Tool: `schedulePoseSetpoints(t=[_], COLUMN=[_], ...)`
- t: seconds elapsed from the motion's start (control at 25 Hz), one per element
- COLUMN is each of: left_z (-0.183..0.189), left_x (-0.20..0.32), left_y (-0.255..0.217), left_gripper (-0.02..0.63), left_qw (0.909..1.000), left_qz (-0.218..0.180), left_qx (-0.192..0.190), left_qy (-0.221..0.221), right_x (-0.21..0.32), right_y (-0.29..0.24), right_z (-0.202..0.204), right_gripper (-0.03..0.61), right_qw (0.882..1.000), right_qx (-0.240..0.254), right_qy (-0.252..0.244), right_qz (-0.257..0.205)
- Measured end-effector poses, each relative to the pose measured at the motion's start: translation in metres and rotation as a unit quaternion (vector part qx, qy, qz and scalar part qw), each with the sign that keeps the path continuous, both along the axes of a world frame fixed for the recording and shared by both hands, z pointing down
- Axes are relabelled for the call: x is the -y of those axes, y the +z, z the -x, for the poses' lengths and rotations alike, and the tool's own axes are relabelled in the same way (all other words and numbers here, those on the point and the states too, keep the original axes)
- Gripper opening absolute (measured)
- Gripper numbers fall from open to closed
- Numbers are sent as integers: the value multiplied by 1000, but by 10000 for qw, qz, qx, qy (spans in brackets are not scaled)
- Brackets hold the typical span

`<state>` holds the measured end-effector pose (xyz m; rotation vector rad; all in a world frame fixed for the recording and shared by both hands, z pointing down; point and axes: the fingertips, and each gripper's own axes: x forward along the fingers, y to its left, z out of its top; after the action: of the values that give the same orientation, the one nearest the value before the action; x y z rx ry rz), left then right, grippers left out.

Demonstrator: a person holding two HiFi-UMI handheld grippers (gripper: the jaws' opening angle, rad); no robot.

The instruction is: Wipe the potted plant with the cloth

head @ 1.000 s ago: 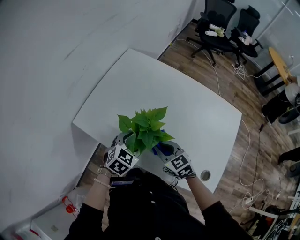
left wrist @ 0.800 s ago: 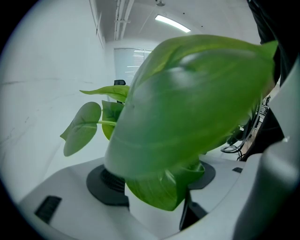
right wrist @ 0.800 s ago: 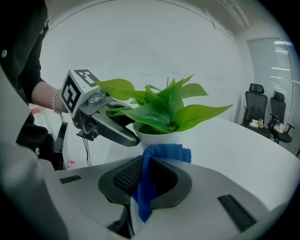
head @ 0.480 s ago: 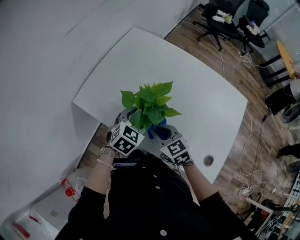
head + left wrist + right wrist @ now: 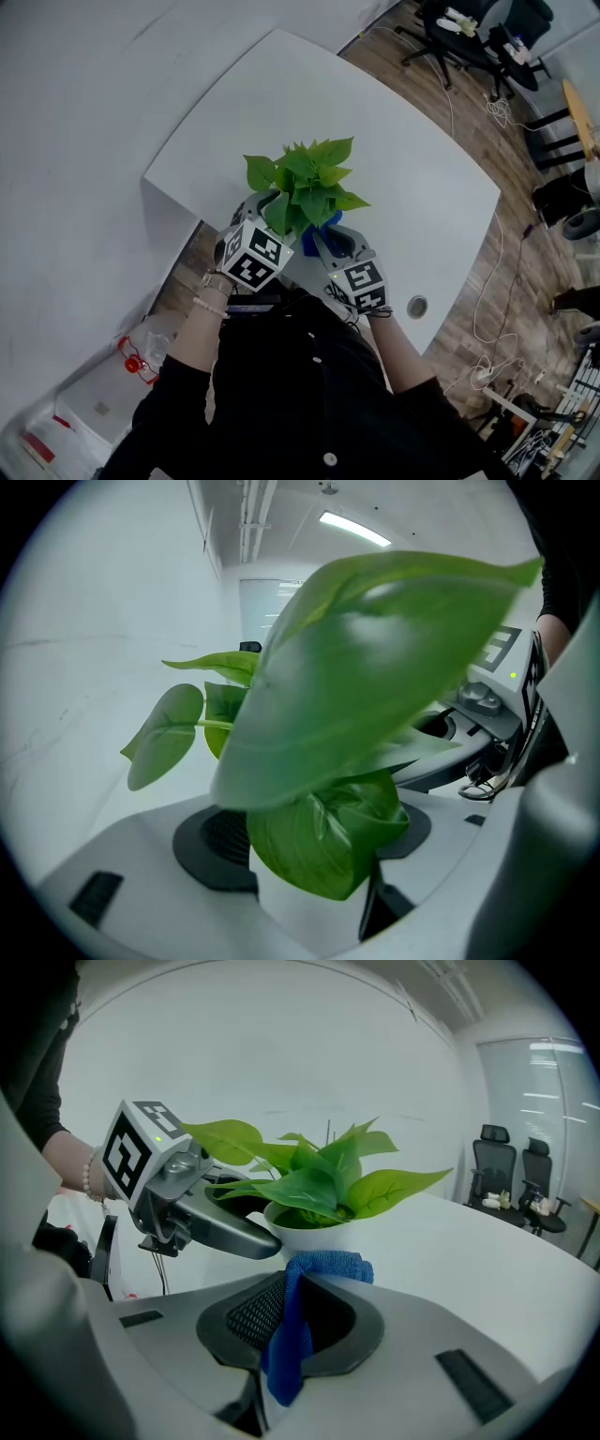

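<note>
- I am clenching my right gripper [image 5: 295, 1321] on the blue cloth [image 5: 286, 1349]. The cloth is standing pinched between the jaws, with its upper fold bulging over their tips and its tail hanging toward the bottom of the right gripper view.
- At the centre of that view, the cloth's upper fold is sitting just in front of the white pot [image 5: 305, 1235]. I cannot tell whether the two are touching.
- I am grasping the pot with my left gripper [image 5: 314, 841]. The jaws are standing wide, and the pot's white wall is filling the gap between the pads at the lower centre of the left gripper view.
- A large leaf [image 5: 375, 667] is spreading across the middle of that view, and a smaller, darker leaf is drooping between the jaws.
- In the right gripper view, my left gripper is reaching in from the left of the frame, led by its marker cube [image 5: 136, 1147]. Its fingers are lying along the pot's rim under the leaves.
- In the head view, the potted plant [image 5: 305, 183] is standing at centre frame, near the lower edge of the white table [image 5: 403, 187]. Both grippers are sitting just below it, the left at its lower left and the right at its lower right.
- Office chairs [image 5: 469, 37] are standing on the wooden floor at the upper right of the head view.
</note>
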<state>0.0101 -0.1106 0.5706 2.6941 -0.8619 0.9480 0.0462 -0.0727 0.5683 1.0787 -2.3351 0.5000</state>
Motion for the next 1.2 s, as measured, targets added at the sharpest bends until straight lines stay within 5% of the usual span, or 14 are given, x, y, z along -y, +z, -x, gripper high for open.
schedulePoseSetpoints(t=[0.28, 0.48, 0.84, 1.2], left_z=[10, 43, 75, 64], left_x=[-4, -5, 4, 13], left_y=[-5, -24, -110, -198], left_gripper=[325, 325, 319, 43], left_qw=[9998, 9991, 9888, 9689], left_qz=[-123, -377, -1238, -2024], left_qx=[16, 34, -238, -827], left_qy=[128, -174, -801, -1158], right_x=[15, 17, 23, 30], right_y=[-6, -28, -101, -179], right_z=[-46, -78, -106, -90], right_gripper=[75, 75, 75, 75], right_qw=[9960, 9890, 9774, 9659], right_qx=[-198, -397, -685, -657], right_qy=[854, 1357, 1495, 1284], right_qz=[-145, -440, -1331, -2152])
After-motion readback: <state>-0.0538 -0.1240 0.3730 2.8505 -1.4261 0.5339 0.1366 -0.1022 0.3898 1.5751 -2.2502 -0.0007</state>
